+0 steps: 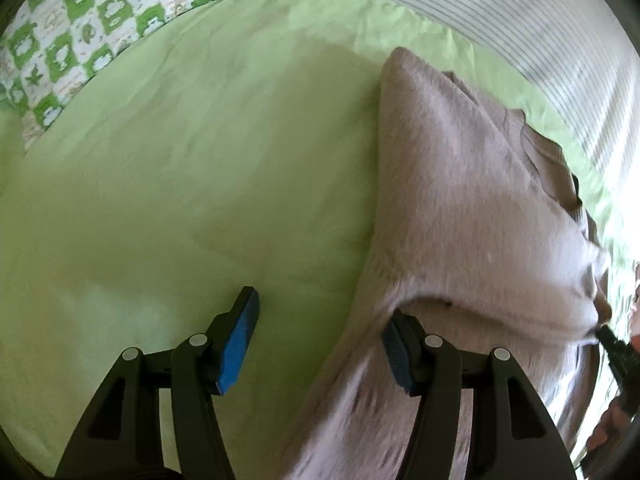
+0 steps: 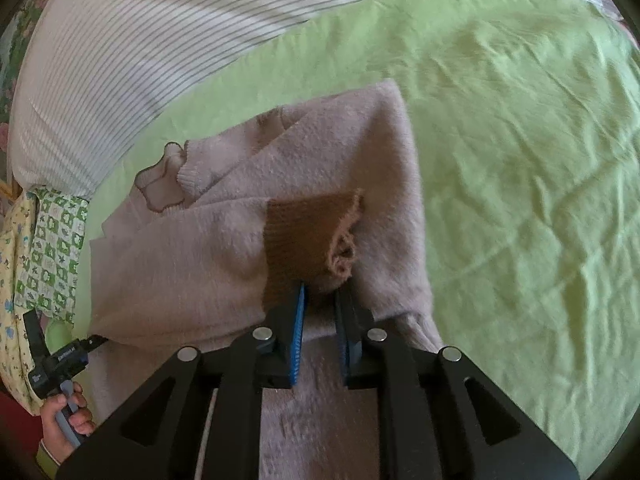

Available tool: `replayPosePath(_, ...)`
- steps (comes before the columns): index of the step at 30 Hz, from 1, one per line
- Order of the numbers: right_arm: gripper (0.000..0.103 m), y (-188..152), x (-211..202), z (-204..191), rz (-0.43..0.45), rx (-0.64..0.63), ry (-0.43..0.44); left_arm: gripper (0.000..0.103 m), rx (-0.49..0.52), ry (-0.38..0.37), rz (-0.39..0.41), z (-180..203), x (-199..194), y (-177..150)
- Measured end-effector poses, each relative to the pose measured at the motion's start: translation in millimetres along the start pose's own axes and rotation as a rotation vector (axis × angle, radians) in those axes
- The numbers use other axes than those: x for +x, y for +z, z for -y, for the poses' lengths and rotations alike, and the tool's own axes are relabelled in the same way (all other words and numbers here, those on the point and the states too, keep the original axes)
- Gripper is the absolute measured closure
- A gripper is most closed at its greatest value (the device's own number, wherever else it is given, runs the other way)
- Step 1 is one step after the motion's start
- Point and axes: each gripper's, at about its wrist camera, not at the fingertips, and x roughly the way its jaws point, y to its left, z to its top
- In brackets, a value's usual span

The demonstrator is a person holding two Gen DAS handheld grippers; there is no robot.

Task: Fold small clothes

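A small pale pink knitted sweater (image 1: 472,208) lies on a light green bedsheet (image 1: 180,184), partly folded. In the right wrist view the sweater (image 2: 192,256) shows a scalloped collar and a sleeve with a brown ribbed cuff (image 2: 304,232) laid across the body. My left gripper (image 1: 320,332) is open; its right finger sits under the sweater's raised edge, its left finger over bare sheet. My right gripper (image 2: 322,312) is narrowly closed on the sleeve just below the brown cuff. The left gripper also shows in the right wrist view (image 2: 90,344) at the sweater's left edge.
A white striped pillow or duvet (image 2: 128,48) lies along the far side. A green and white patterned pillow (image 1: 80,28) lies at the far left in the left wrist view. Wrinkled green sheet (image 2: 520,160) spreads to the right of the sweater.
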Motion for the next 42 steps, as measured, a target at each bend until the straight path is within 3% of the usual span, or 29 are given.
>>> replayPosePath(4, 0.087, 2, -23, -1, 0.053, -0.004, -0.001, 0.044, -0.038, -0.049, 0.045, -10, -31, -10)
replayPosePath(8, 0.087, 19, -22, -12, 0.085, -0.009, 0.031, 0.044, 0.015, -0.099, 0.097, 14, -50, -3)
replayPosePath(11, 0.087, 30, -6, -26, 0.080, -0.029, 0.073, 0.043, 0.066, -0.076, 0.109, 37, -42, 6)
replayPosePath(13, 0.087, 30, 8, -31, 0.031, -0.035, 0.096, 0.043, 0.097, -0.020, 0.081, 43, -25, 10)
replayPosePath(16, 0.087, 18, 39, -25, -0.101, -0.044, -0.015, 0.041, 0.096, 0.070, 0.007, 37, 4, 14)
replayPosePath(22, 0.087, -1, 11, -11, -0.079, 0.006, 0.032, 0.039, 0.076, 0.040, -0.022, 17, 0, 6)
replayPosePath(23, 0.084, -4, 3, -11, -0.073, -0.001, 0.038, 0.039, 0.077, 0.036, -0.025, 15, -5, 2)
replayPosePath(25, 0.071, -16, -17, -11, -0.065, -0.009, 0.064, 0.039, 0.080, -0.001, -0.033, 8, -16, -10)
replayPosePath(26, 0.058, -22, -25, -9, -0.058, -0.011, 0.072, 0.039, 0.080, -0.026, -0.040, 5, -22, -17)
replayPosePath(27, 0.054, -28, -34, -9, -0.048, -0.014, 0.079, 0.038, 0.082, -0.043, -0.045, 3, -27, -24)
replayPosePath(38, 0.054, -109, -106, 11, -0.048, -0.012, 0.052, 0.034, 0.148, -0.136, -0.163, -32, -73, -137)
replayPosePath(42, 0.054, -136, -121, 19, -0.064, -0.004, 0.041, 0.034, 0.143, -0.103, -0.188, -45, -81, -172)
